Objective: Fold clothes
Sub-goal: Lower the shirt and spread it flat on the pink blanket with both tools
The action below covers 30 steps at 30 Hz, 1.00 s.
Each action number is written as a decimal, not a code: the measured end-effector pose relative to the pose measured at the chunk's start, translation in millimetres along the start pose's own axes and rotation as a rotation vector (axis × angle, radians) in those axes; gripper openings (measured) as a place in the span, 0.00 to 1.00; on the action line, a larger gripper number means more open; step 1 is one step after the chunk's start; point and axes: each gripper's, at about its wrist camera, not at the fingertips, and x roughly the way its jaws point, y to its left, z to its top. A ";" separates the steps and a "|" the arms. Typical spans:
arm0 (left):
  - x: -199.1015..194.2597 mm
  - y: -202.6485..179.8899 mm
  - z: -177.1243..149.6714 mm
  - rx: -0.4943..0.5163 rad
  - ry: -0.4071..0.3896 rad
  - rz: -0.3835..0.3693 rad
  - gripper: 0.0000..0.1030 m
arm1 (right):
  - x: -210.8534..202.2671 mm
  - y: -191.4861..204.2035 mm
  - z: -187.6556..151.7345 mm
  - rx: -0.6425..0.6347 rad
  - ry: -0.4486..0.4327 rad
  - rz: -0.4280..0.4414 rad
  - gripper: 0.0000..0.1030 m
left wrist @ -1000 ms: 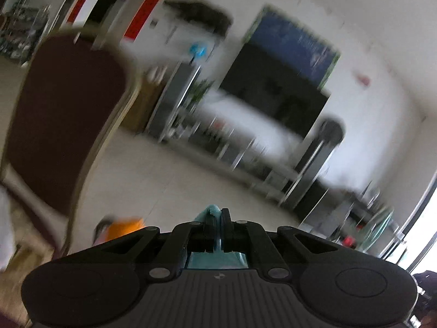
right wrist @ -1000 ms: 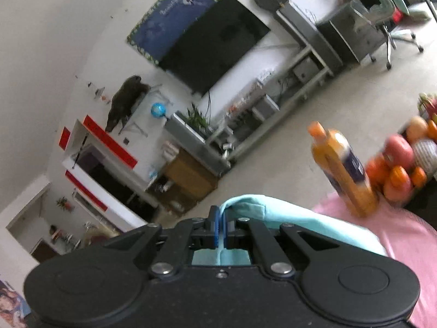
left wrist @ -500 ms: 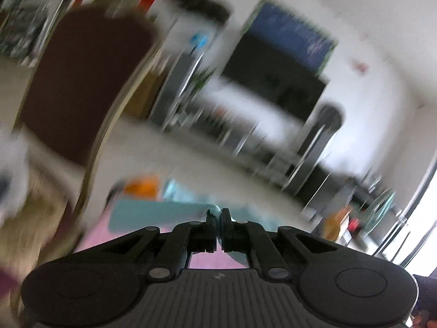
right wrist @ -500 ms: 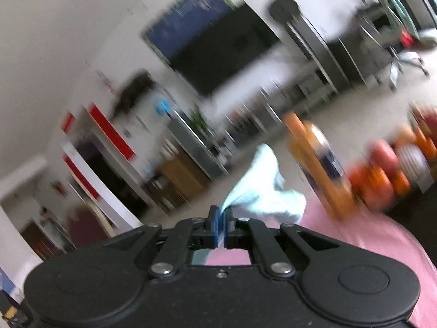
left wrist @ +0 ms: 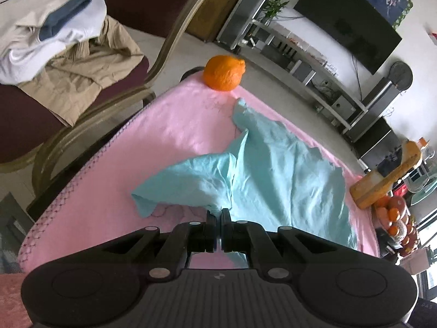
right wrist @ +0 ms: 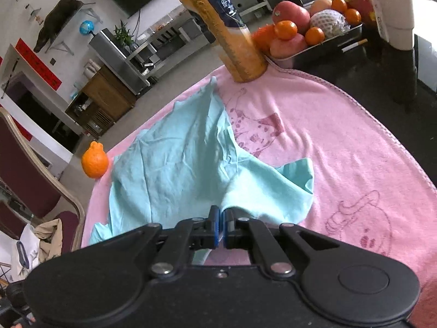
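Left wrist view: the left tool point(left wrist: 218, 213) is clenched on a near edge of the crumpled light-turquoise cloth garment point(left wrist: 273, 169), which stretches away from the tips over the pink towel-covered table point(left wrist: 174, 125) toward the round orange fruit point(left wrist: 224, 73).

Right wrist view: the right tool point(right wrist: 221, 214) pinches the garment's point(right wrist: 174, 158) other near edge; its length runs away toward the tall orange juice bottle point(right wrist: 224, 30). Both hands look equally near.

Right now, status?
Both jaws shut on teal garment: left gripper, right gripper. Garment rumpled on pink blanket. Orange, juice bottle at blanket's far edge.
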 end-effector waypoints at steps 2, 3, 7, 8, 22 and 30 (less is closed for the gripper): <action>-7.4 -2.0 -2.7 0.018 -0.018 0.010 0.02 | -3.9 -0.5 -0.9 -0.015 0.003 -0.010 0.02; -10.5 -3.2 -5.6 0.033 -0.028 0.021 0.02 | -4.8 0.0 -0.7 -0.024 0.005 -0.015 0.02; -9.6 -5.5 -30.6 0.124 -0.042 0.123 0.02 | -0.2 -3.4 -11.9 -0.066 0.044 -0.047 0.02; -7.8 -5.8 -38.3 0.147 -0.039 0.154 0.02 | 2.9 -5.0 -16.0 -0.076 0.057 -0.056 0.02; -8.9 15.5 -62.4 0.272 0.076 0.335 0.13 | 3.1 -14.3 -39.8 -0.216 0.161 -0.074 0.16; 4.2 -19.5 -85.7 0.410 0.166 0.150 0.13 | 4.2 1.1 -52.0 -0.275 0.206 0.011 0.16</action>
